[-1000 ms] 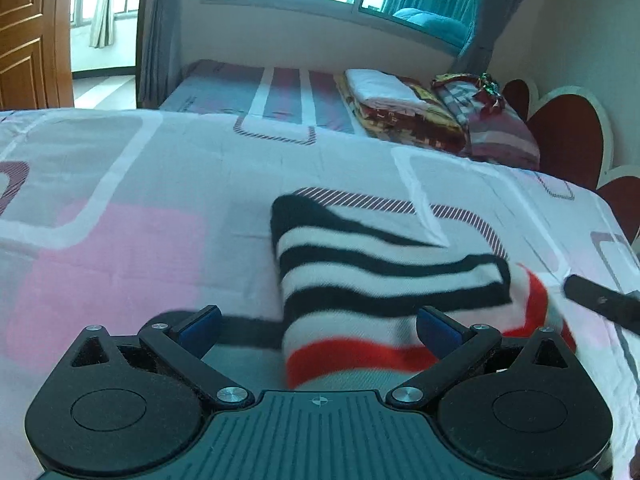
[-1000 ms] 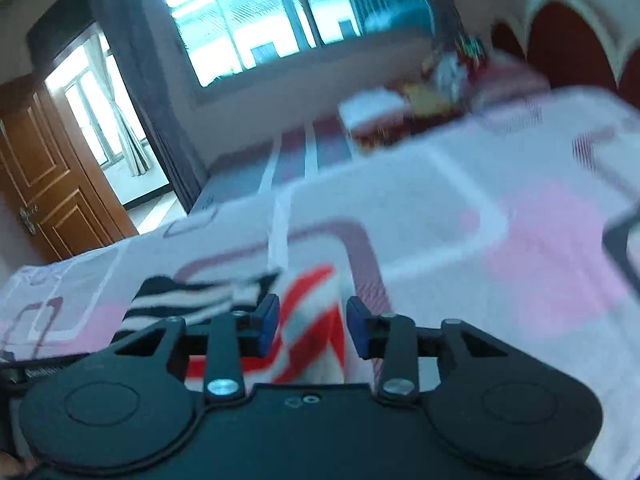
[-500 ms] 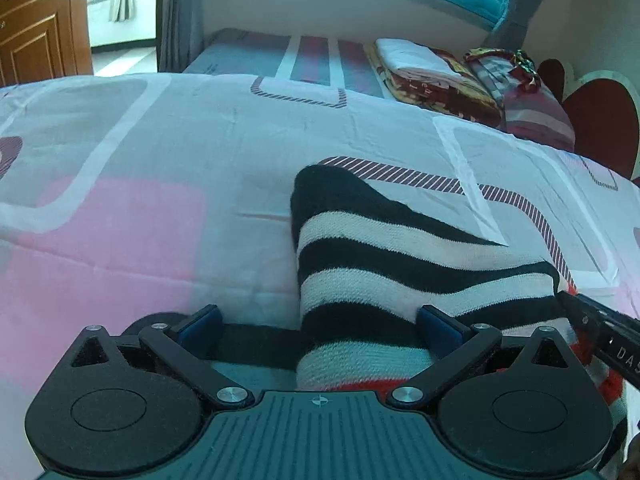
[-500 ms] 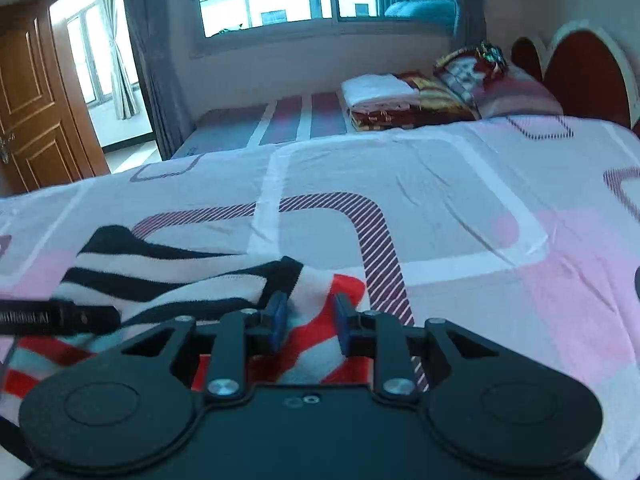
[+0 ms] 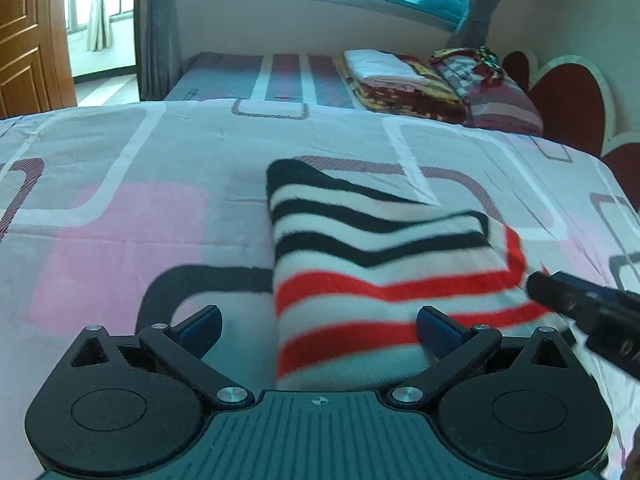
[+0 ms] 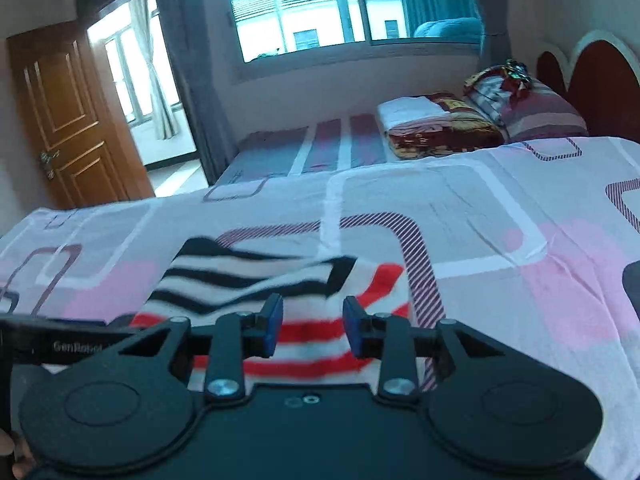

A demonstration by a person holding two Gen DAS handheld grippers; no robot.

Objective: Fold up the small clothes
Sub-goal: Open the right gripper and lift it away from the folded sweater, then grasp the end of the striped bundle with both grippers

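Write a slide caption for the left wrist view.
Open left gripper over a folded striped garment on the patterned bedspread.

The near edge of the folded knit garment striped black, white and red [image 5: 372, 264] is hidden under both black tongs' bodies, its stripes are smeared by blur in the right wrist view [image 6: 256, 284], and the picture's right edge cuts off the right tongs [image 5: 584, 304].

Right tool [image 6: 313, 327], jaws opening, hovers over striped garment [image 6: 256, 280].
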